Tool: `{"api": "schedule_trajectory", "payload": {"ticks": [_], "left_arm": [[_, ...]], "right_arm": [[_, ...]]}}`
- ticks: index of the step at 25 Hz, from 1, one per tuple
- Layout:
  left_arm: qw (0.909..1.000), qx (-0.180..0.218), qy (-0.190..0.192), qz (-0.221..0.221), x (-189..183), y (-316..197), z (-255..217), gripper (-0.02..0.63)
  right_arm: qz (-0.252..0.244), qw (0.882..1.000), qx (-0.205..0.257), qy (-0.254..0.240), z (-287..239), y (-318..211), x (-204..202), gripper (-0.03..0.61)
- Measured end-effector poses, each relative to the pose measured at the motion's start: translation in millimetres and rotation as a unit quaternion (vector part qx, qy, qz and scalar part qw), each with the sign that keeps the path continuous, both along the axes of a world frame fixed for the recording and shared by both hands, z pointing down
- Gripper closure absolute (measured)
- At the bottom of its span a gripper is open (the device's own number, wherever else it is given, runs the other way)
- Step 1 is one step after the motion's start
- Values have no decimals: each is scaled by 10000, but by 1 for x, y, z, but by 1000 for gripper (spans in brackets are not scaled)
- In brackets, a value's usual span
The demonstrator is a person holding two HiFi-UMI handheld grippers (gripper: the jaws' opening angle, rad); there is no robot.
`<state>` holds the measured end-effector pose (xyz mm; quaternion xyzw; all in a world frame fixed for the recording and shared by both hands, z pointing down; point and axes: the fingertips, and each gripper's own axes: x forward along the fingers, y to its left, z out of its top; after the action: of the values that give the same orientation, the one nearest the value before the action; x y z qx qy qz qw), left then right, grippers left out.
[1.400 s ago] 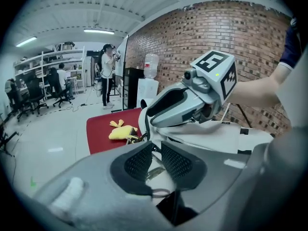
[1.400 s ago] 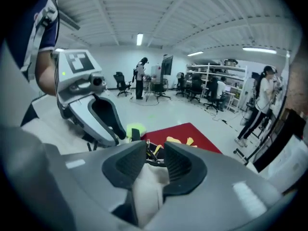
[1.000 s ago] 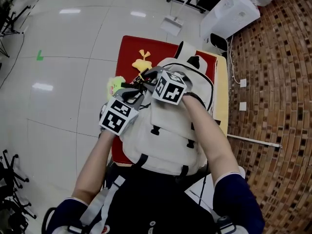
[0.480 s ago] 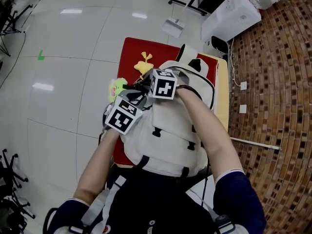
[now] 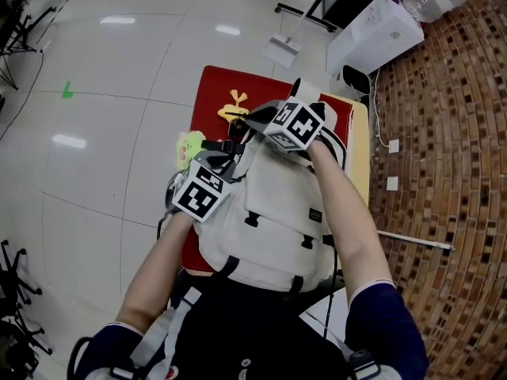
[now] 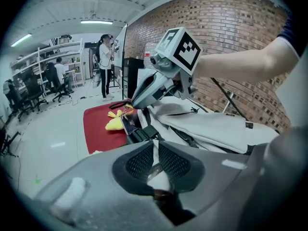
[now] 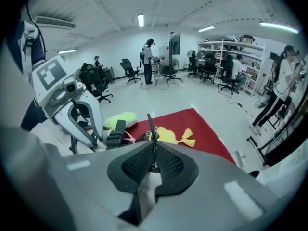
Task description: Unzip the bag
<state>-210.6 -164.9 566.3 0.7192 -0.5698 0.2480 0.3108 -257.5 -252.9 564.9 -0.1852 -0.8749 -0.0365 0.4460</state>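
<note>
The white bag lies lengthwise on a table, its strap end nearest the person and its top pointing away. The left gripper is at the bag's left edge, near the top. Its jaws have just been closing and now pinch a fold of the white fabric, which shows between the pads in the left gripper view. Just beyond, at the top of the bag, is the right gripper. Its jaws have also just been closing and are now together on the zip pull, a thin dark strand that sticks up from between the pads. Past the bag a red cloth covers the table, with a yellow toy on it and a green toy at its left edge. Farther off are a white box and a brick wall.
</note>
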Motion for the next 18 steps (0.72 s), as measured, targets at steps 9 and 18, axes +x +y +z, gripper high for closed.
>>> {"api": "schedule_trajectory", "payload": {"ticks": [9, 18], "left_arm": [[9998, -126, -171, 50, 1, 1, 4, 599], [9996, -92, -246, 83, -1, -7, -2, 597]], "right_arm": [[1245, 9895, -621, -379, -15, -52, 8, 552], [1968, 9697, -1285, -672, -23, -72, 21, 551]]}}
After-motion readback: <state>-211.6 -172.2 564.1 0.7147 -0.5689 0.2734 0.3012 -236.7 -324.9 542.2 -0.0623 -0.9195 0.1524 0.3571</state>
